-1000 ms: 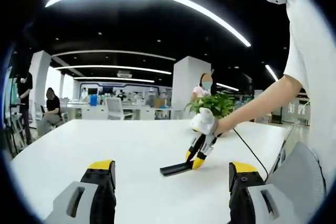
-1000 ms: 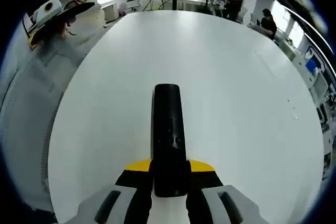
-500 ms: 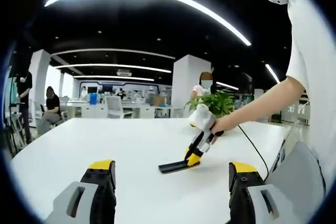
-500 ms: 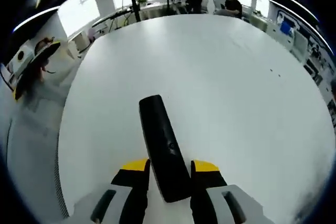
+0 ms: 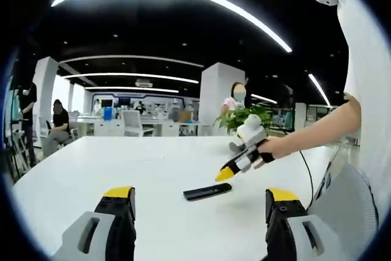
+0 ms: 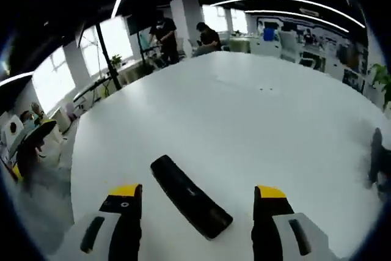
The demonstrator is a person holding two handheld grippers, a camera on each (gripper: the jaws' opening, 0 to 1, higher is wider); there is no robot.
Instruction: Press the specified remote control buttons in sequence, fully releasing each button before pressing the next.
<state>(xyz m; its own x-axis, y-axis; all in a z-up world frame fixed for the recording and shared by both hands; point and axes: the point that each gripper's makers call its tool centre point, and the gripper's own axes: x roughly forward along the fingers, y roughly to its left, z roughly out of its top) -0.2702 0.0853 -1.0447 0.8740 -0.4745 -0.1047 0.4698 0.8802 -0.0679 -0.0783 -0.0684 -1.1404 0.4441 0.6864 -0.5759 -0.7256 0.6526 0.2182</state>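
My right gripper (image 6: 194,203) has its jaws spread wide with nothing between them. The black remote control (image 6: 190,195) lies flat on the white table (image 6: 256,120) below and between those jaws, touching neither, running slantwise across the right gripper view with its far end toward the left jaw. I can make out a small mark or button midway along its top face, though it is too small for me to read.

In the left gripper view my left gripper (image 5: 200,212) also stands with its jaws well apart and holds nothing; they sit low over the table's near edge. Beyond them the remote control (image 5: 208,191) rests on the table (image 5: 122,163), roughly in the middle of the top, well away from every edge. Just above and to the right of it the right gripper (image 5: 227,173) hangs in the air, yellow tip pointing down toward the remote and clear of it, held by a person's hand (image 5: 278,147) at the end of a bare forearm.

A green potted plant (image 5: 247,117) sits at the far edge of the table behind that hand. Past the table are desks, chairs and seated people.
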